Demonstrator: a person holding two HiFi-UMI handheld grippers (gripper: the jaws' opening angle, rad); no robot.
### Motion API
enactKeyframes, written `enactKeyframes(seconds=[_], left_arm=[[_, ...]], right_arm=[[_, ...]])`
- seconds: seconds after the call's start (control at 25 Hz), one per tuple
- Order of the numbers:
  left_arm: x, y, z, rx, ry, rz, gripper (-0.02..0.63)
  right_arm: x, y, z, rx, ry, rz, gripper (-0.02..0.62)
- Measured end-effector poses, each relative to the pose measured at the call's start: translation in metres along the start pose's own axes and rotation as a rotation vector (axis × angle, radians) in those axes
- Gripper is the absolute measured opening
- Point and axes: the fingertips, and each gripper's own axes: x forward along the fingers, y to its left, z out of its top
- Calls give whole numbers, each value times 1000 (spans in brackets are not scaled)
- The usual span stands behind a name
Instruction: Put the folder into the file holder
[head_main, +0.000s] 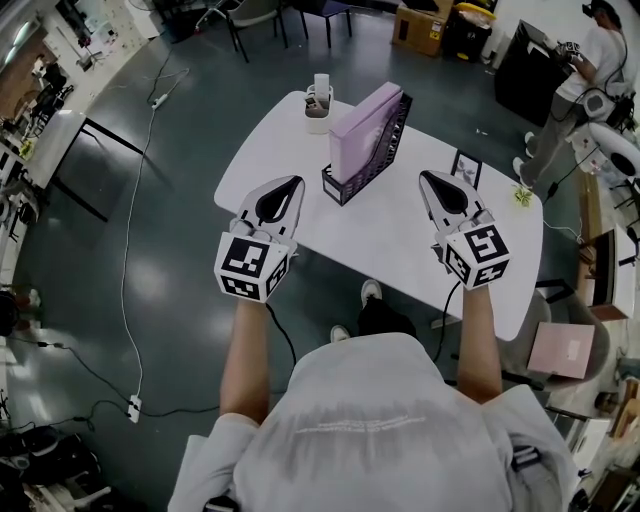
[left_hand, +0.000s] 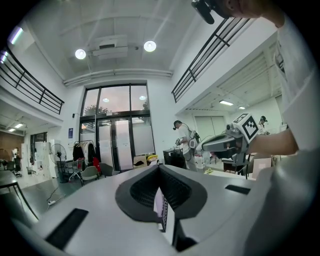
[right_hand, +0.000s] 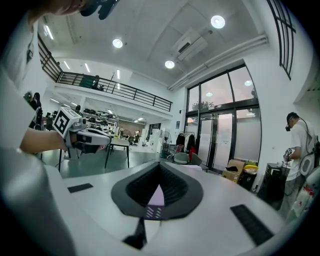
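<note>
A pink folder (head_main: 362, 128) stands inside the black mesh file holder (head_main: 375, 156) on the white table (head_main: 400, 240). My left gripper (head_main: 291, 184) hovers at the table's near left edge, left of the holder, shut and empty. My right gripper (head_main: 427, 177) hangs over the table to the holder's right, also shut with nothing in it. In the left gripper view a sliver of the folder (left_hand: 159, 206) and holder (left_hand: 163, 220) shows through the slit of the closed jaws. The right gripper view shows the folder (right_hand: 156, 197) and mesh (right_hand: 154, 212) the same way.
A white cup (head_main: 319, 108) with items stands at the table's far edge. A small framed picture (head_main: 466, 166) and a little plant (head_main: 522, 195) sit at the right end. A pink sheet (head_main: 564, 350) lies on a chair at right. A person (head_main: 590, 70) stands far right. Cables cross the floor at left.
</note>
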Motion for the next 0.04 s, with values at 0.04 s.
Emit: enactKeyframes(seconds=[0.04], left_arm=[[1, 1, 0, -1, -1, 1, 14]], right_arm=[[2, -1, -1, 0, 1, 1, 25]])
